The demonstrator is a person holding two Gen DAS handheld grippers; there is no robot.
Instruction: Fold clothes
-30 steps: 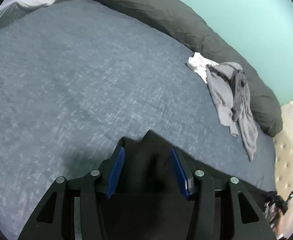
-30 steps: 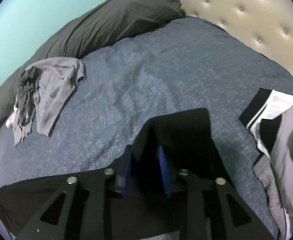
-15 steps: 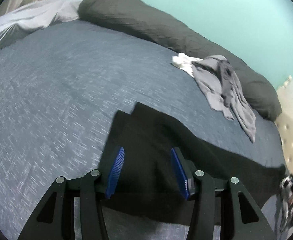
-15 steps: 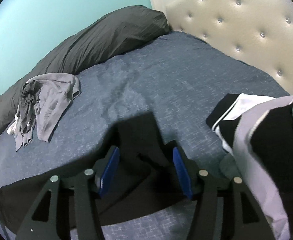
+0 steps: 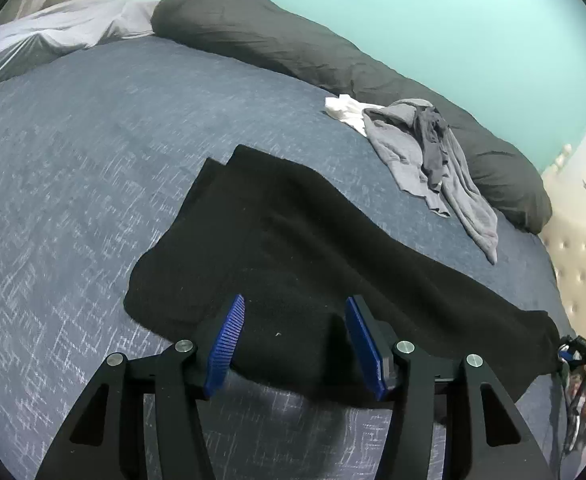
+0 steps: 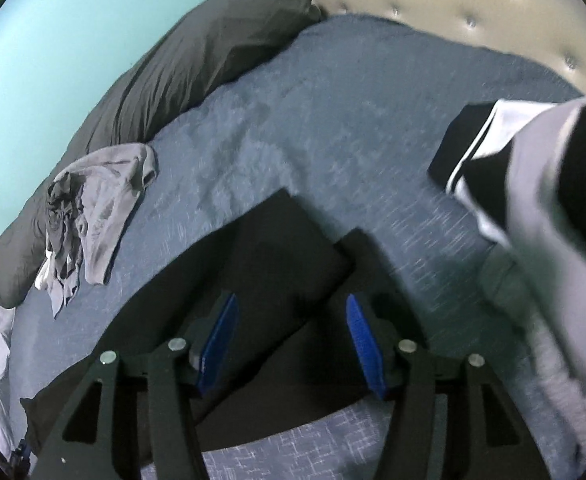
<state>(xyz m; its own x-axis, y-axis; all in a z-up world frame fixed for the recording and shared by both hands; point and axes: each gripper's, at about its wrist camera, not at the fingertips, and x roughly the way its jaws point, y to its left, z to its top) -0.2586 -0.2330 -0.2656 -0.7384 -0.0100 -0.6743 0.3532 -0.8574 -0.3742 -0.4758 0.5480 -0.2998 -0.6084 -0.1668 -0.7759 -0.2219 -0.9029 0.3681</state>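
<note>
Black garment [image 5: 313, 248] lying flat on the bed [image 5: 73, 160]: soft, limp, light, probably best pinched at its corners. Left hand-held gripper [image 5: 293, 336] is opening, cloth at its 12 o'clock; right hand-held gripper [image 6: 293, 340] spread, nothing pinched.

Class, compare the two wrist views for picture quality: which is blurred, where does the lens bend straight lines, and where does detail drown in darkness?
Left wrist view: sharp, fisheye bows the bed and dark corners frame it; the black garment shows almost no folds. Right wrist view: motion-smeared, worst on the black-and-white clothing at right; the tufted headboard curves.
</note>
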